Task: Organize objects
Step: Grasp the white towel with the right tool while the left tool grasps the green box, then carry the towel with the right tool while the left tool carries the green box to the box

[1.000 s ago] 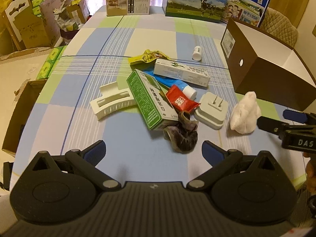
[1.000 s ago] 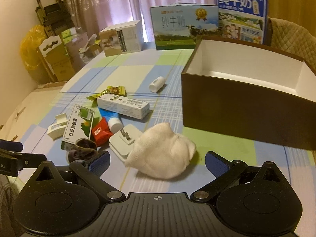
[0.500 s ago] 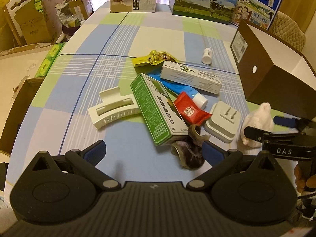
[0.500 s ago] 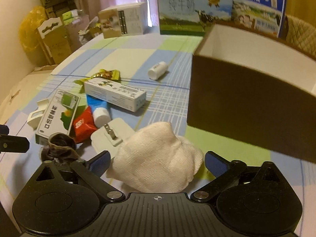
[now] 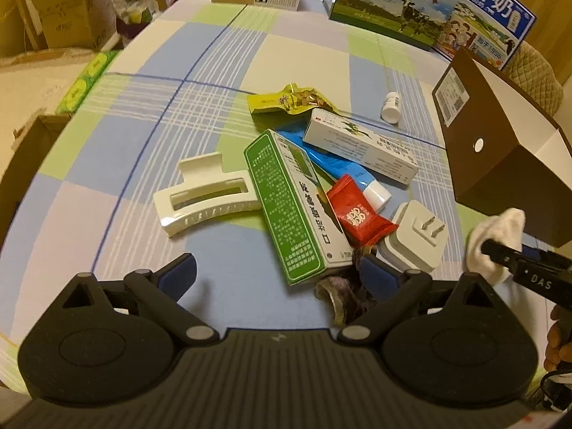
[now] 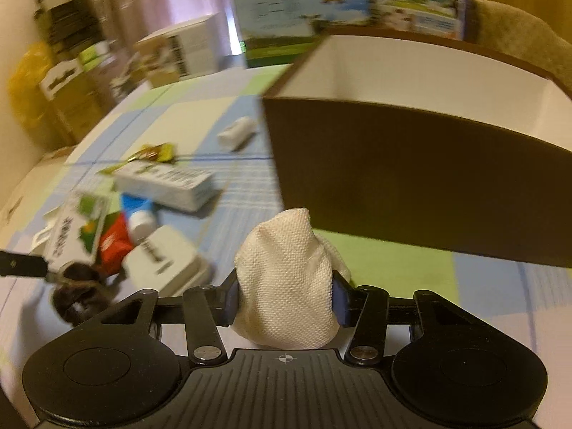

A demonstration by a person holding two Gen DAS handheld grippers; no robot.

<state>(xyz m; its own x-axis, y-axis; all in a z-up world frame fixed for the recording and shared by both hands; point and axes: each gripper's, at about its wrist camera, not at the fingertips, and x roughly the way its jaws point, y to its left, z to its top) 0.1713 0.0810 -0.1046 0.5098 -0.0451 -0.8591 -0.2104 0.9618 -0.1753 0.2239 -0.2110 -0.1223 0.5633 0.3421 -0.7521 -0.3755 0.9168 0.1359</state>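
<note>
- The right tongs (image 6: 284, 298) pinch the white cloth (image 6: 286, 282) just before the brown box (image 6: 411, 175), probably to drop it inside.
- The left tongs (image 5: 277, 273) hang open near the box, over the dark scrunchie (image 5: 343, 293).

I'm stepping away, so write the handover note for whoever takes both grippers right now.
Right gripper: shut on the white cloth, in front of the brown box.
Left gripper: open, low over the table, one finger at the dark scrunchie.
Still on the tablecloth: cream hair claw, green carton, red sachet, blue tube, white carton, plug adapter, yellow packet, small white bottle.
Done: nothing seen in the box.
Left: drop the cloth in, probably, then the rest.
</note>
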